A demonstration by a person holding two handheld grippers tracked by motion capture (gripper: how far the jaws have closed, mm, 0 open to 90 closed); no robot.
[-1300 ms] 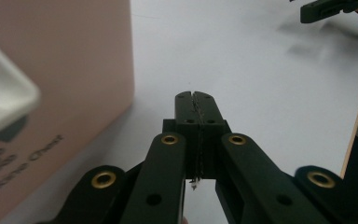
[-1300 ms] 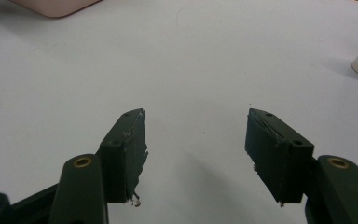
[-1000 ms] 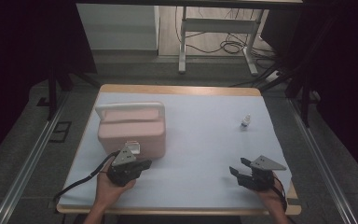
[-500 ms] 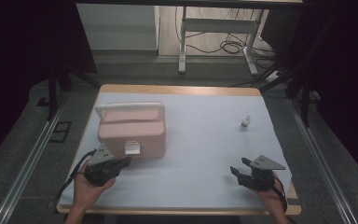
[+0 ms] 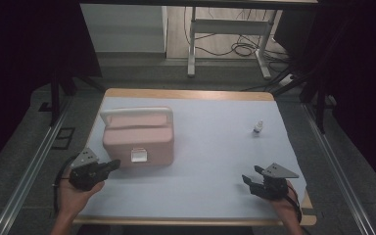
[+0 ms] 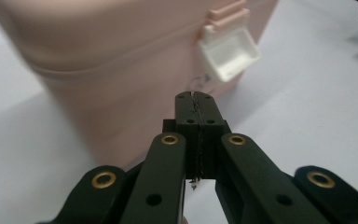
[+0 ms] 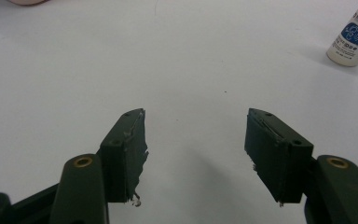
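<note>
A pink box [image 5: 138,136] with a handle on top and a white latch [image 5: 139,155] on its front stands on the left half of the white table cover [image 5: 210,161]. My left gripper [image 5: 113,164] sits at the box's near left corner, shut with nothing between its jaws. In the left gripper view its closed tips [image 6: 195,103] point at the pink box [image 6: 112,70], just below the white latch [image 6: 229,50], which is flipped up. My right gripper [image 5: 249,180] rests near the front right edge, open and empty [image 7: 196,140]. A small white bottle [image 5: 258,128] stands at the right [image 7: 352,35].
The table's wooden edge [image 5: 191,94] borders the white cover. Beyond the far edge stand a metal stand and cables [image 5: 225,44] on the floor. Metal rails [image 5: 29,171] run along both sides of the table.
My left gripper has moved left, away from the box's front latch to its near left corner. The right gripper has kept still.
</note>
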